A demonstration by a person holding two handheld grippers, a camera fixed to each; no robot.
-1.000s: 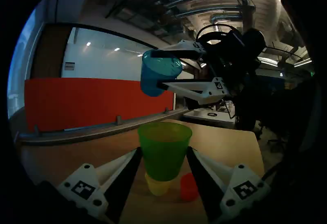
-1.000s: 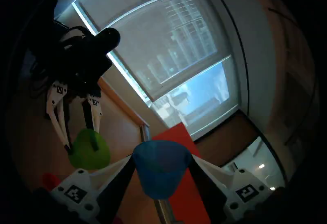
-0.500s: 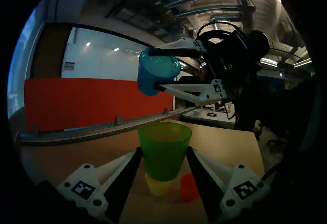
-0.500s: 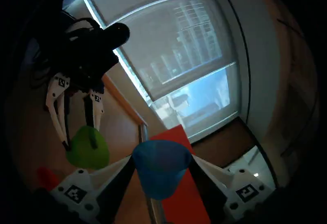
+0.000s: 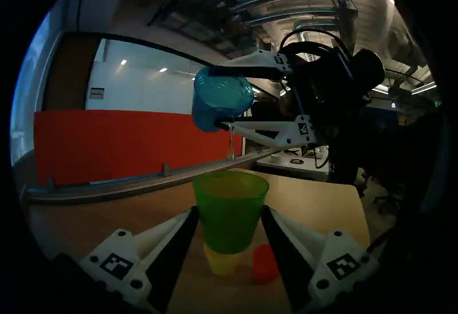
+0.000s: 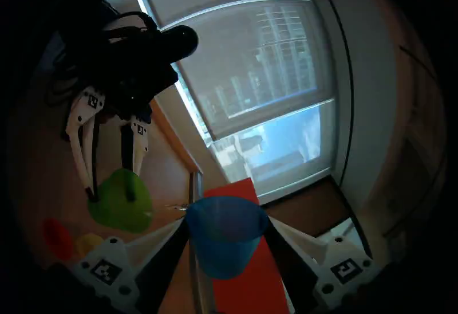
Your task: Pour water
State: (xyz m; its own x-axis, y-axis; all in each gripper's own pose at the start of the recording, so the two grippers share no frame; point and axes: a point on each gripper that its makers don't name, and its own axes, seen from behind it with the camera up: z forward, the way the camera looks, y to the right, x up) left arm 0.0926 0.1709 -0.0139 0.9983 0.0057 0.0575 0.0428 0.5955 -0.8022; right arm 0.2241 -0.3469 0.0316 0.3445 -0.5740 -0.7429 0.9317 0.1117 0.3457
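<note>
Water (image 5: 231, 142) falls in a thin stream from the tilted blue cup (image 5: 222, 95) toward the green cup (image 5: 231, 202).
Left gripper view: the blue cup sits at 12 o'clock above the upright green cup, tipped well over and clamped between both fingers of the right gripper (image 5: 212, 99). The left gripper (image 5: 230, 215) presses both fingers on the green cup's sides, above the wooden table (image 5: 320, 199). A yellow cup (image 5: 220, 259) and a red cup (image 5: 264, 262) stand at 6 o'clock.
</note>
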